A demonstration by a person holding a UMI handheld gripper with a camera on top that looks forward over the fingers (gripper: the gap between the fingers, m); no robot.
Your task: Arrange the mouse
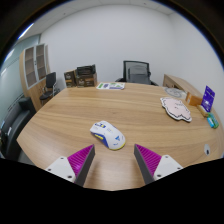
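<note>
The step in hand appears to be the approach. The claw [113, 160] is spread and holds nothing. The white mouse [107, 134] lies on the wooden surface [140, 115] near its front edge, just ahead of the pads [80, 157]. The next move likely calls for advancing until the fingers straddle the mouse, then closing. No writing is legible

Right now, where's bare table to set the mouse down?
Bare: the wide stretch of table left of and beyond the mouse, up to the boxes. Crowded: the papers and purple box at right. Open gripper sits just short of the mouse.
</note>
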